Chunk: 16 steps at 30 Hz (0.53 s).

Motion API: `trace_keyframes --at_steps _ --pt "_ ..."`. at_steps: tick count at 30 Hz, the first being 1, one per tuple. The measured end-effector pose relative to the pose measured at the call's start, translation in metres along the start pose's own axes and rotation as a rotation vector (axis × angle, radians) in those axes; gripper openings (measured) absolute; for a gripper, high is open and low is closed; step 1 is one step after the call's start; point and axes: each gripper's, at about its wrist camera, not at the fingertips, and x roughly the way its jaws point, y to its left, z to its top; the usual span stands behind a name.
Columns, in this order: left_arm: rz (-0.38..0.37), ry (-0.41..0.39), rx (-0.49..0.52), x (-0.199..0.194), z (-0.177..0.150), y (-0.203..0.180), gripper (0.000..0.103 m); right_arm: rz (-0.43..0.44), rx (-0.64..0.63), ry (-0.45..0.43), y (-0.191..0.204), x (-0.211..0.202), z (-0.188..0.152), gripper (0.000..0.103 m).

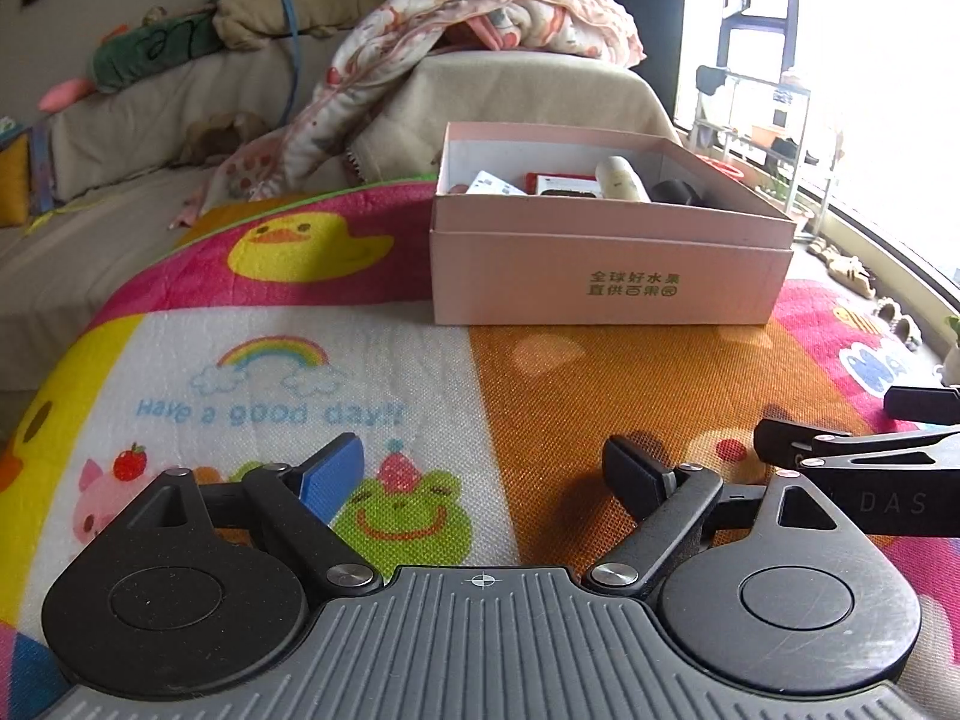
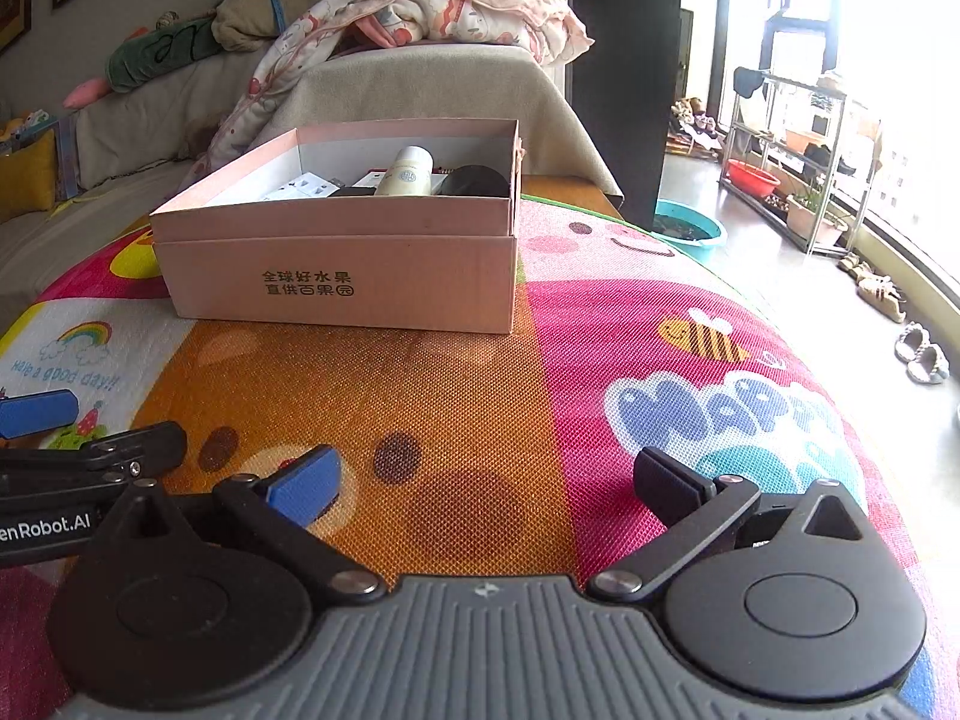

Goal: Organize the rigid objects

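A pink cardboard box point(image 1: 606, 276) stands on the colourful play mat point(image 1: 288, 372); it also shows in the right wrist view point(image 2: 342, 276). Inside it lie a cream bottle point(image 2: 409, 173), a black round object point(image 2: 474, 181), white cards point(image 2: 300, 187) and a red-edged item point(image 1: 555, 183). My left gripper point(image 1: 489, 468) is open and empty, low over the mat in front of the box. My right gripper point(image 2: 489, 483) is open and empty, beside the left one; its fingers point(image 1: 840, 450) show at the right edge of the left wrist view.
A beige sofa point(image 1: 150, 120) with a patterned blanket point(image 1: 480, 18) and plush toys stands behind the mat. To the right are a teal basin point(image 2: 690, 234), a metal shelf rack point(image 2: 792, 168), shoes point(image 2: 921, 354) and a bright window.
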Motion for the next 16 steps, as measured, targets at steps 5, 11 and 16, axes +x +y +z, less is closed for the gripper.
trace_keyframes --at_steps 5,11,16 --pt "-0.005 0.001 -0.005 0.0003 0.0001 -0.0003 0.091 -0.001 -0.001 0.000 0.0003 -0.0001 -0.0001 0.103" --pt "-0.003 0.001 -0.002 0.0007 0.0001 -0.0016 0.091 0.000 0.000 0.000 0.0001 0.0000 0.0000 0.103" --pt "-0.002 0.001 -0.002 0.0010 0.0002 -0.0014 0.091 -0.001 -0.001 0.000 0.0001 0.0000 0.0000 0.103"
